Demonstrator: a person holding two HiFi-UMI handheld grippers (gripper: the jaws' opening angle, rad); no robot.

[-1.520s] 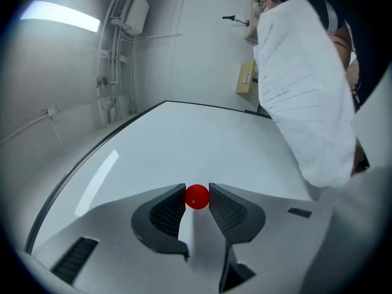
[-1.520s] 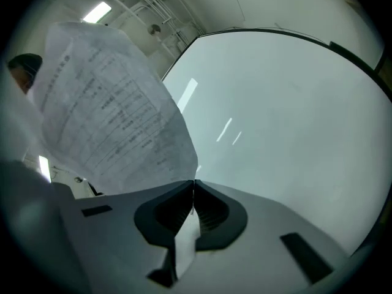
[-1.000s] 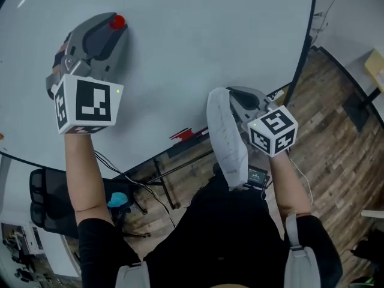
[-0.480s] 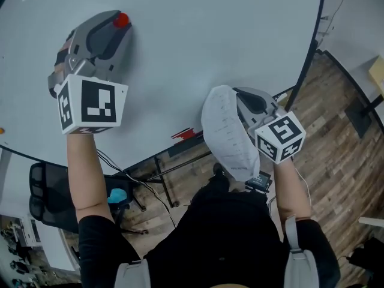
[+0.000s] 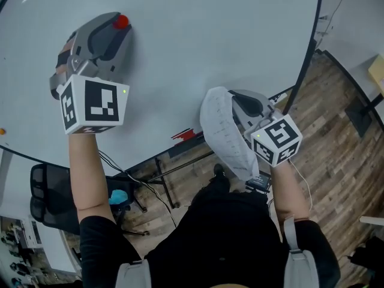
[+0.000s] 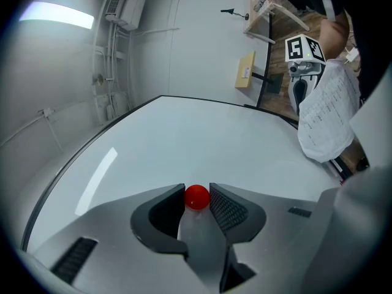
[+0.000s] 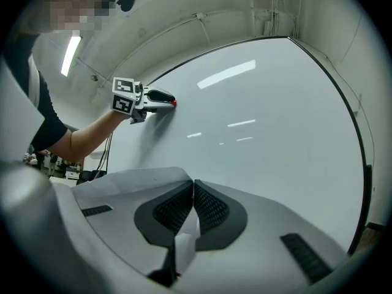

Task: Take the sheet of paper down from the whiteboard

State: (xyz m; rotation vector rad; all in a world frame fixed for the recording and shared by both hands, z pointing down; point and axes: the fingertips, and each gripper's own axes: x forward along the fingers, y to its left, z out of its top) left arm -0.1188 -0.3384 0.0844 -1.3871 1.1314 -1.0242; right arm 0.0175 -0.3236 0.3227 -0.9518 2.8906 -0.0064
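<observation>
Right, the sheet of paper (image 5: 225, 134) is in my right gripper (image 5: 235, 98). Its jaws are pinched tight on the top edge. In the right gripper view a thin strip of the sheet (image 7: 185, 241) runs down between the closed pads (image 7: 211, 208), with no gap either side.

From those jaws the paper hangs free, curled into a loose scoop that droops below the gripper and in toward my body. The left gripper view catches it from the side. The printed lines on the sheet (image 6: 327, 118) face that camera, and it dangles just under the right gripper (image 6: 299, 81).

Ahead of the right jaws is the whiteboard (image 7: 263, 115), near but apart from them.

Now the left gripper (image 5: 117, 30). It's up and to the left of the right one, well apart from it, with its nose at the whiteboard (image 5: 210, 41). Its jaws are drawn in narrow on a round red magnet (image 6: 196, 196), one pad (image 6: 228, 210) touching each side of it. The magnet (image 5: 122, 21) sits right at the board's surface. From the right gripper's camera I see that left gripper (image 7: 160, 97) far off to the left, its tip on the board.

Further out, a small red item (image 5: 183, 135) lies along the board's lower edge, between the two grippers. Below the left gripper, past that edge, there's a black office chair (image 5: 45, 197). Off to the right of the right gripper is wooden floor (image 5: 336, 143).
</observation>
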